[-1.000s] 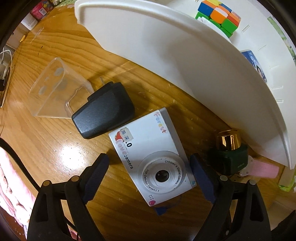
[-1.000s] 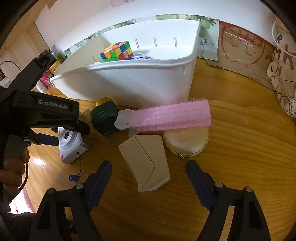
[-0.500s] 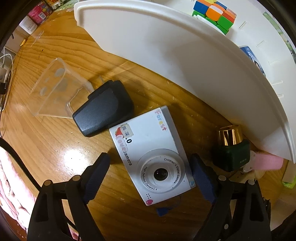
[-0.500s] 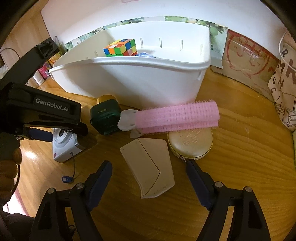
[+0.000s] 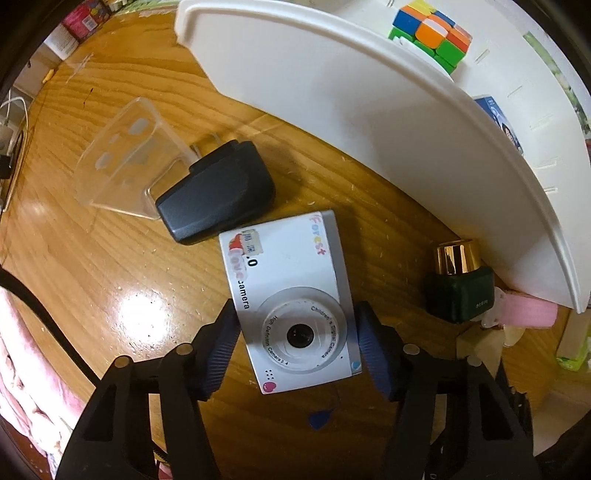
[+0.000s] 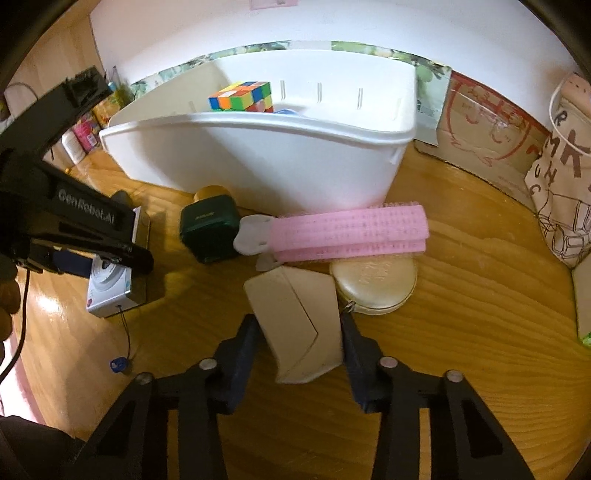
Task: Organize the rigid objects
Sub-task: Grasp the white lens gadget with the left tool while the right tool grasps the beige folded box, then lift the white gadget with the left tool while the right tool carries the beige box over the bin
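Note:
My left gripper point(image 5: 297, 350) has closed on the white children's camera point(image 5: 288, 291), its blue pads touching both sides of the body on the wooden table. The camera also shows in the right wrist view point(image 6: 110, 284). My right gripper point(image 6: 299, 354) has closed on a cream wedge-shaped box point(image 6: 299, 317), pads against its sides. A white bin point(image 6: 266, 162) stands behind, holding a colour cube point(image 6: 242, 96) and a blue item; the bin point(image 5: 369, 103) and cube point(image 5: 430, 31) also show in the left wrist view.
A black charger point(image 5: 216, 195) and clear plastic case point(image 5: 125, 166) lie left of the camera. A green bottle with gold cap point(image 6: 208, 229), pink roller brush point(image 6: 347, 232) and round gold tin point(image 6: 373, 280) lie before the bin. A cloth bag point(image 6: 565, 177) stands right.
Both grippers have narrowed from wide open and moved forward. The left pads now touch the camera's sides and the right pads touch the cream box.

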`<action>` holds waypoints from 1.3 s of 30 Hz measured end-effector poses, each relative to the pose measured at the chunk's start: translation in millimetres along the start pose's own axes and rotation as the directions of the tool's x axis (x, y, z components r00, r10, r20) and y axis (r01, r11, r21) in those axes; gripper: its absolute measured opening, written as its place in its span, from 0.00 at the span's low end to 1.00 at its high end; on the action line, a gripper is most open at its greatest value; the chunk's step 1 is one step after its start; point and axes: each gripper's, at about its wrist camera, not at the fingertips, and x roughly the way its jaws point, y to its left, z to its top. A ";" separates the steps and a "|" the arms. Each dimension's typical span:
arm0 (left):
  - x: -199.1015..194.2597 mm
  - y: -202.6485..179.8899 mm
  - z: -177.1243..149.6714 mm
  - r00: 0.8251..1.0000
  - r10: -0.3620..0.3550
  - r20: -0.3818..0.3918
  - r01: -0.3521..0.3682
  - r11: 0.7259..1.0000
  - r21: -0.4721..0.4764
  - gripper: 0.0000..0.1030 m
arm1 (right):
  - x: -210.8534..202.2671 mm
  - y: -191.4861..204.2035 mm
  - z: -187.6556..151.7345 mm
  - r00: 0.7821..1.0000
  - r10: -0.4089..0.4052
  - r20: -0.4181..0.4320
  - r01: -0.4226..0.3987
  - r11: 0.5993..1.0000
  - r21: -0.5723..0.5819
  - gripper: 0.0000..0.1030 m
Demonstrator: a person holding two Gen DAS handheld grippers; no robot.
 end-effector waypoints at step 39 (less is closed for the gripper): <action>-48.7 204.1 -84.9 0.998 -0.027 0.061 0.039 0.979 -0.199 0.60 | -70.1 56.8 -7.2 0.986 0.110 0.124 -0.098 0.990 -0.102 0.41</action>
